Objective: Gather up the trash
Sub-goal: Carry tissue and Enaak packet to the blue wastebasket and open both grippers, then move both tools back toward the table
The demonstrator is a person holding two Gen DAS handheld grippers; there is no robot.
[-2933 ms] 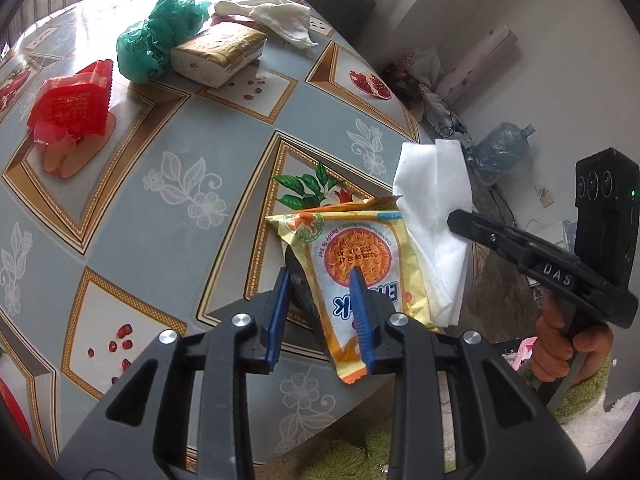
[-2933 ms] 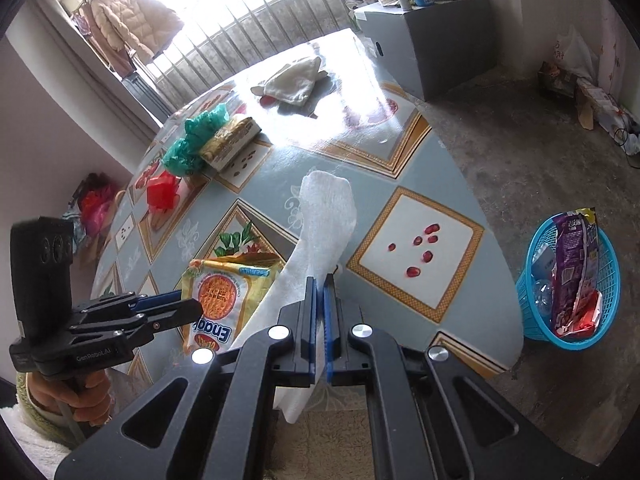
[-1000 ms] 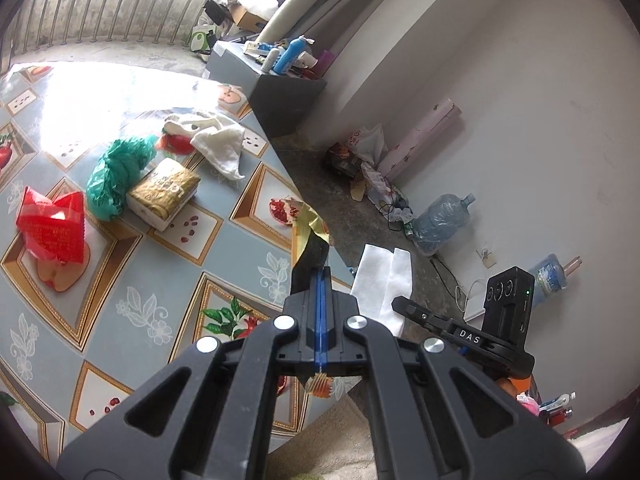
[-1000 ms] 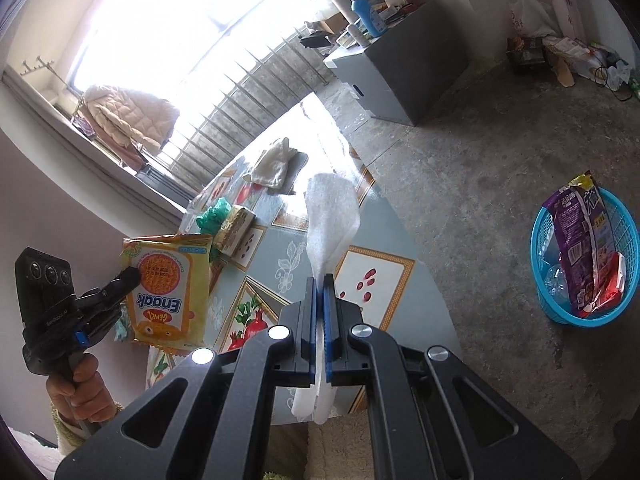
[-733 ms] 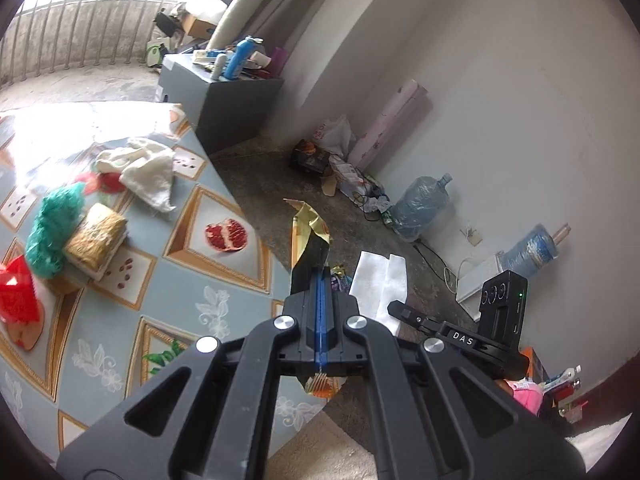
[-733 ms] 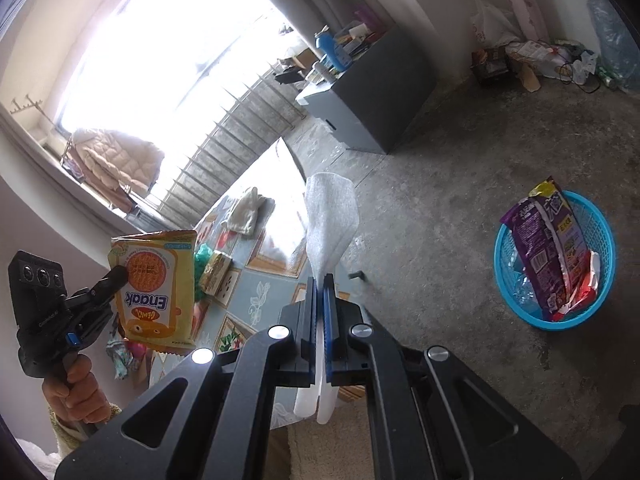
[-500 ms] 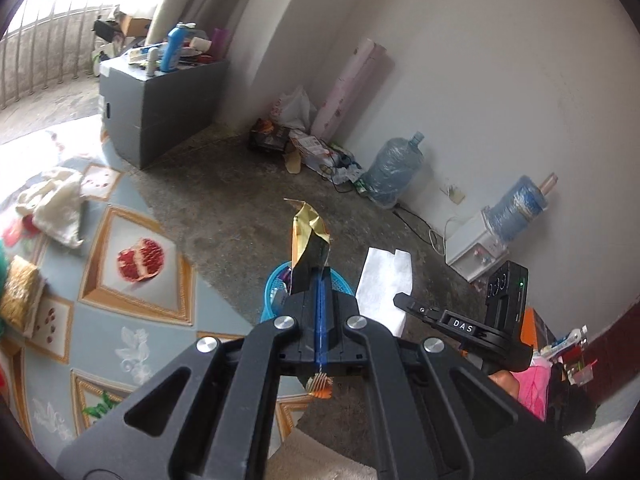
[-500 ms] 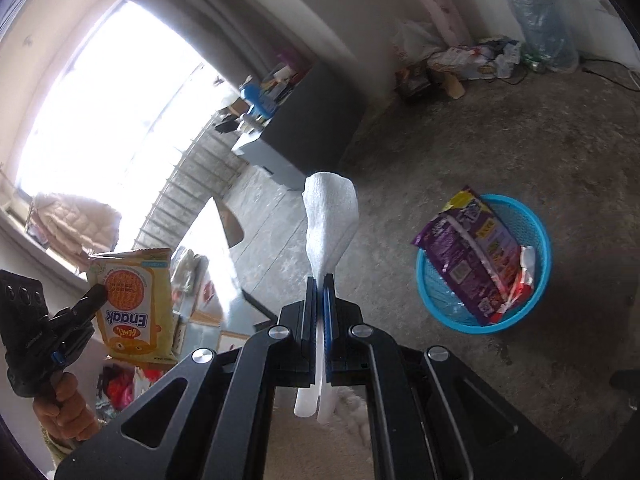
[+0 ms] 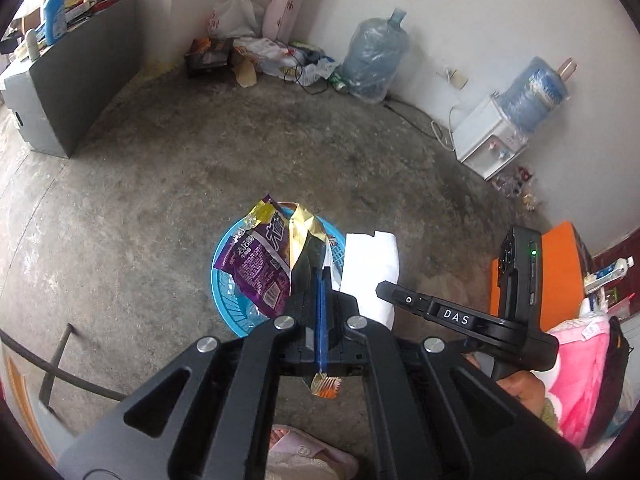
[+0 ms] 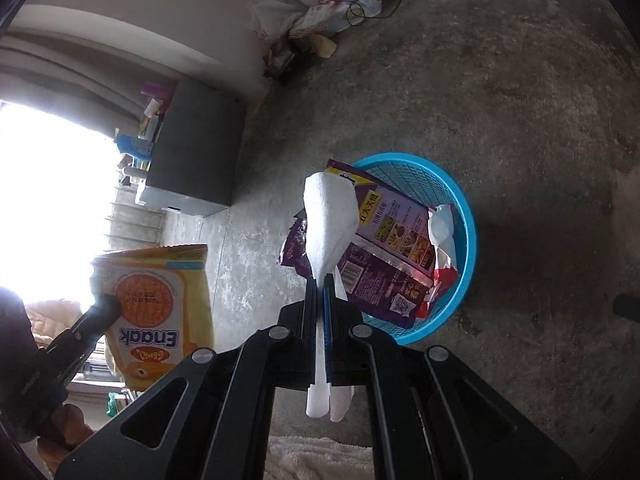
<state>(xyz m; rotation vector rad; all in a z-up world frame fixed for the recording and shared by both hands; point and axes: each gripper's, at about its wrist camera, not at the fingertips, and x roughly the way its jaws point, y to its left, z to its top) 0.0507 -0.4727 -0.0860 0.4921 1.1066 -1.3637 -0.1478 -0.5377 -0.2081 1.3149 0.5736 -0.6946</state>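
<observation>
Both my grippers clamped: left gripper (image 9: pixel 321 280) pinching yellow snack packet (image 10: pixel 160 304), right gripper (image 10: pixel 319 292) pinching white tissue (image 10: pixel 330 216), above blue basket (image 10: pixel 464 240) holding purple wrapper (image 10: pixel 384 256).

Snack bag (image 10: pixel 384 248) lies in basket (image 10: pixel 466 236) on floor (image 10: pixel 520 100).

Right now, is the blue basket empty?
No, the blue basket on the floor already holds a purple snack bag and a red-and-white wrapper.
</observation>
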